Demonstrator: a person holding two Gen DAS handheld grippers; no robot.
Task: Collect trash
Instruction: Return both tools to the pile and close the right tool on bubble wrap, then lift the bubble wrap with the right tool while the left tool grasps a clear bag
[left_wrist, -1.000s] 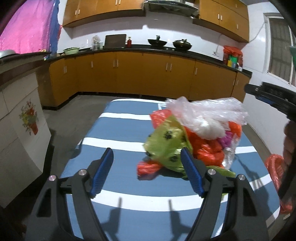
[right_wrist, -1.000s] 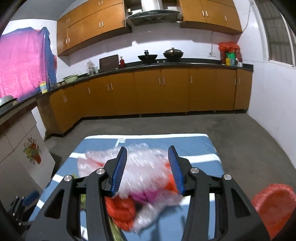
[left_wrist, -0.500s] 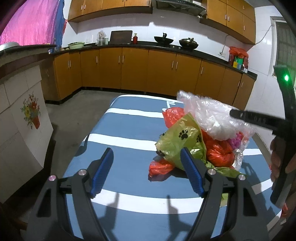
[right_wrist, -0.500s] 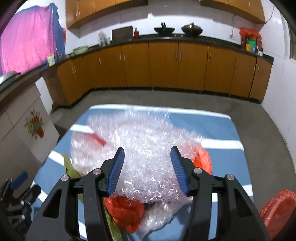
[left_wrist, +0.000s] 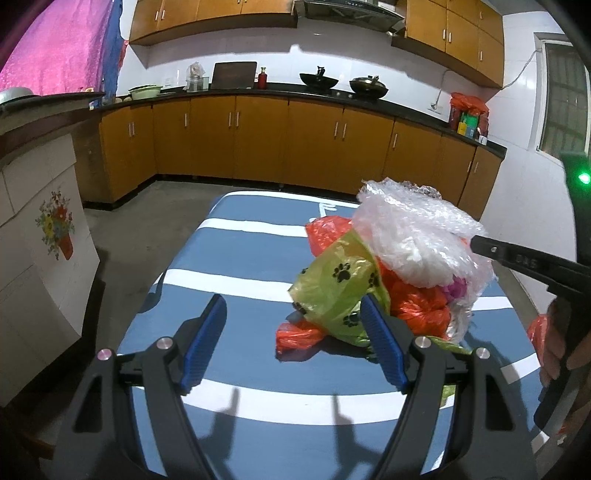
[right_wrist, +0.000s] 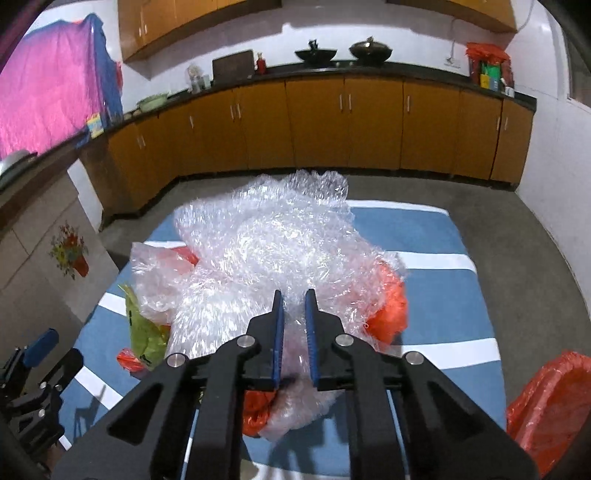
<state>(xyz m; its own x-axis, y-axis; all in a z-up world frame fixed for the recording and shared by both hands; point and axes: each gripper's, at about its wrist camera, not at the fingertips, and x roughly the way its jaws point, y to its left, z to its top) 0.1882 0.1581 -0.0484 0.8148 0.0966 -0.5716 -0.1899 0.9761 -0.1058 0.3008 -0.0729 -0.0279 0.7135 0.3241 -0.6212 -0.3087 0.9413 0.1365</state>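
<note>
A heap of trash lies on the blue-and-white striped table (left_wrist: 240, 258): clear bubble wrap (right_wrist: 280, 240) on top, a green paw-print bag (left_wrist: 340, 288) and orange plastic bags (left_wrist: 417, 302) beneath. My right gripper (right_wrist: 294, 295) is over the near side of the heap, its jaws closing with a fold of bubble wrap pinched between the blue pads. In the left wrist view a right finger (left_wrist: 517, 258) reaches into the bubble wrap (left_wrist: 413, 229) from the right. My left gripper (left_wrist: 291, 301) stands open above the table, the green bag by its right finger, nothing between the pads.
An orange-lined bin (right_wrist: 546, 398) stands off the table's right side. Brown kitchen cabinets (left_wrist: 258, 140) run along the far wall, with concrete floor between them and the table. A white cabinet with a flower sticker (left_wrist: 55, 229) is on the left.
My right gripper has come down onto the bubble wrap and its jaws have narrowed from wide apart to a pinch on it. The left gripper has stayed put.
</note>
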